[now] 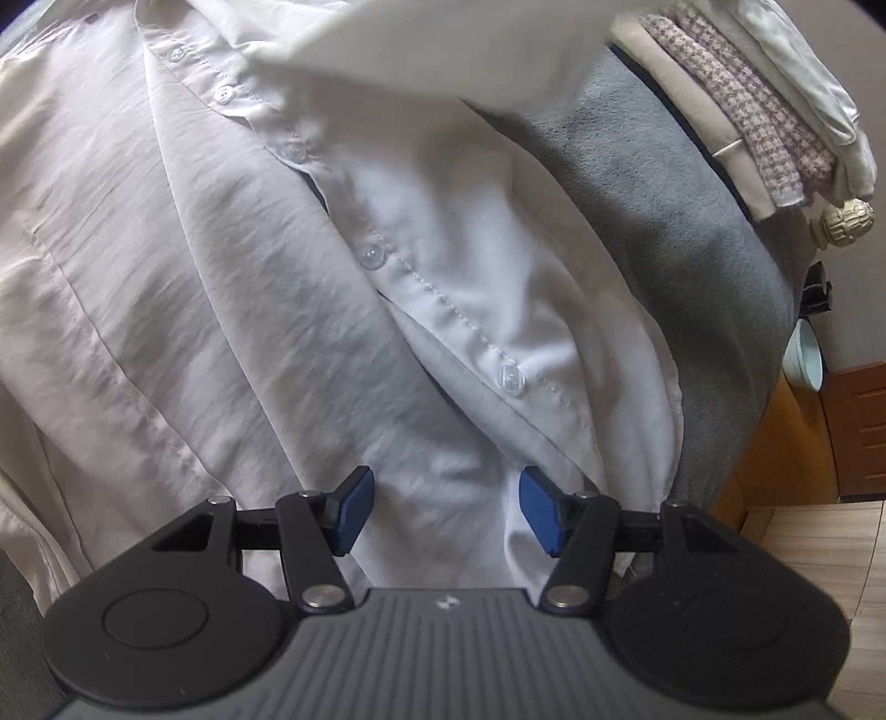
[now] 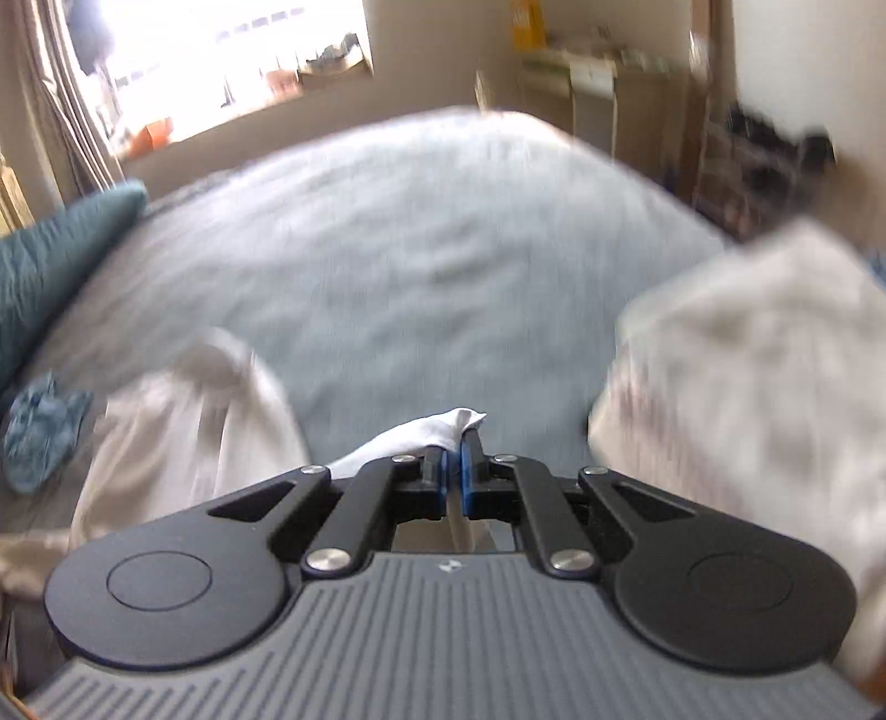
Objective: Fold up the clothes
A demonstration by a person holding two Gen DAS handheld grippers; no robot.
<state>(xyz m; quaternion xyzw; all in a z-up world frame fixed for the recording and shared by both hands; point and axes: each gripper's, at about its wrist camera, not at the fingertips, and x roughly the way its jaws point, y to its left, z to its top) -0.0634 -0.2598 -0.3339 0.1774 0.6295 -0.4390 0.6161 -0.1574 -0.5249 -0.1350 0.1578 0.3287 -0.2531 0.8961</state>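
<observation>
A white button-up shirt (image 1: pixel 232 288) lies spread on a grey bed cover, its button placket running diagonally across the left wrist view. My left gripper (image 1: pixel 446 509) is open just above the shirt's lower front, blue pads (image 1: pixel 354 509) apart with cloth between them. A raised part of the shirt (image 1: pixel 443 50) crosses the top of that view. My right gripper (image 2: pixel 455 471) is shut on a fold of the white shirt (image 2: pixel 437 429) and holds it above the bed. More of the shirt (image 2: pixel 188 421) hangs at lower left in the blurred right wrist view.
A stack of folded clothes (image 1: pixel 747 105) sits at the bed's far right edge, blurred in the right wrist view (image 2: pixel 764 360). The grey bed cover (image 2: pixel 398 266) stretches ahead. A teal pillow (image 2: pixel 61 255) and blue cloth (image 2: pixel 39 432) lie left. Wooden furniture (image 1: pixel 853 432) stands beside the bed.
</observation>
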